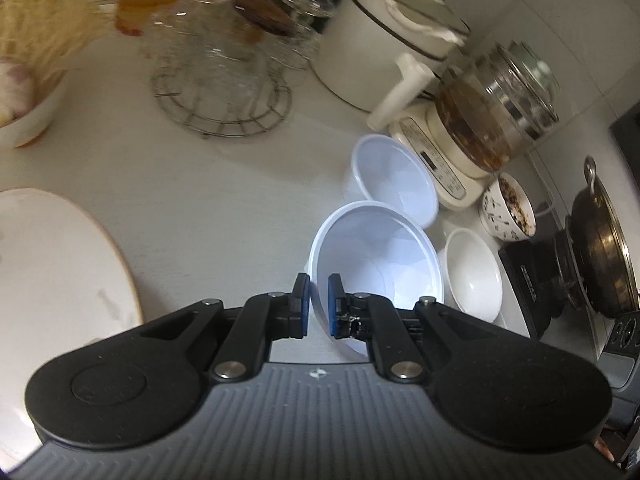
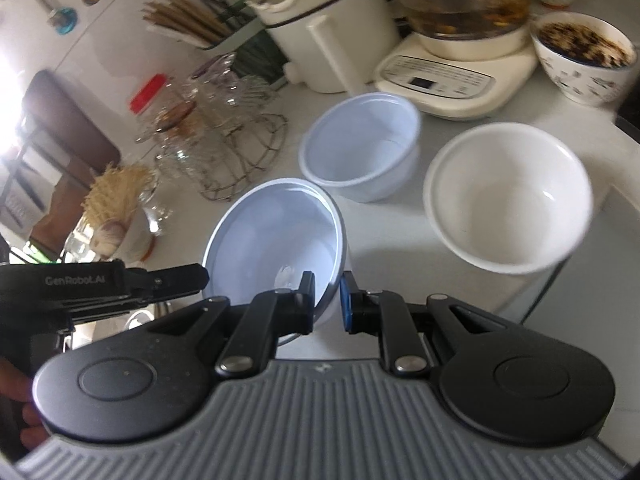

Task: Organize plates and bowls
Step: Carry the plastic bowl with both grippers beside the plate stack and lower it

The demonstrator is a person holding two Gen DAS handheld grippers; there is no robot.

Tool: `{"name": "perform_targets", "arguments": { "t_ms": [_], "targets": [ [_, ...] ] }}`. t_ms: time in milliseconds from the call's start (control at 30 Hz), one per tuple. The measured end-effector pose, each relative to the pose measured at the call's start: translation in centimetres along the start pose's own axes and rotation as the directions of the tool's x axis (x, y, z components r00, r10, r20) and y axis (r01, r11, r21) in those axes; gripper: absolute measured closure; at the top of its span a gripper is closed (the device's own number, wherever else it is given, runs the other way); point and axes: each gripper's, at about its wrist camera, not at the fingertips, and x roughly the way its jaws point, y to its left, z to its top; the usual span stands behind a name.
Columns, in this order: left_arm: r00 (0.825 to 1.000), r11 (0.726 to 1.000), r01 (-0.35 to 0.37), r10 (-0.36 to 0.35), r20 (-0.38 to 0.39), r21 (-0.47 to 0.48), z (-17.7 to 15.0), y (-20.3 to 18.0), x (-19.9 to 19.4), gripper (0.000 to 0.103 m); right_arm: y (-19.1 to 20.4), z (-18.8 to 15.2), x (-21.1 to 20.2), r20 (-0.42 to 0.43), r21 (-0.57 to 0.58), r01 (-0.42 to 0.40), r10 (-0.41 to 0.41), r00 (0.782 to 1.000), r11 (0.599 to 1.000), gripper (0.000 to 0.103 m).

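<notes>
Left wrist view, left gripper [image 1: 319,286] jaws pinching tilted blue bowl [image 1: 376,252] rim, right gripper [image 2: 327,283] likewise

My left gripper [image 1: 319,304] pinched a rim at its 12 o'clock; my right gripper [image 2: 327,302] clamped likewise.

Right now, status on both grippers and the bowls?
Left gripper and right gripper both shut on near pale-blue bowl rim, tilted. Second blue bowl, white bowl beyond; nothing between.
</notes>
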Motion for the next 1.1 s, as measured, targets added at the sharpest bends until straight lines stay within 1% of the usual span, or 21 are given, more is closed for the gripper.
{"name": "perform_targets", "arguments": {
  "t_ms": [133,367,500,567,667,800,967,1100],
  "targets": [
    [1.000,0.999,-0.014,0.015,0.021,-0.046,-0.1,1.5,-1.2,0.092,1.4,0.6,0.6,-0.016,-0.045,-0.033,0.033,0.999,0.998,0.087],
    [0.997,0.993,-0.060,0.065,0.051,-0.104,0.0,3.6,-2.2,0.092,3.3,1.3,3.1,-0.071,-0.104,-0.070,0.063,0.996,0.992,0.087],
    [0.996,0.991,-0.056,0.063,0.055,-0.124,0.0,4.9,-2.0,0.092,3.9,1.2,4.1,-0.083,-0.140,-0.082,0.071,0.994,0.987,0.087],
    [0.996,0.987,-0.053,0.062,0.058,-0.150,-0.1,5.6,-1.8,0.092,3.9,1.1,4.6,-0.104,-0.142,-0.089,0.075,0.992,0.986,0.087],
    [0.996,0.986,-0.066,0.075,0.056,-0.155,-0.3,6.0,-1.5,0.092,4.0,0.8,5.2,-0.124,-0.149,-0.089,0.071,0.990,0.985,0.087],
    [0.994,0.985,-0.087,0.097,0.059,-0.146,-0.7,6.3,-1.2,0.092,4.4,0.5,5.9,-0.131,-0.160,-0.094,0.073,0.989,0.983,0.087],
    [0.993,0.986,-0.090,0.100,0.067,-0.144,-1.0,6.9,-0.9,0.092,4.2,0.2,6.6,-0.139,-0.146,-0.098,0.078,0.987,0.984,0.087],
    [0.993,0.987,-0.087,0.098,0.072,-0.137,-1.3,7.1,-0.7,0.092,4.6,0.0,6.6,-0.125,-0.168,-0.088,0.067,0.990,0.982,0.086]
  ]
}}
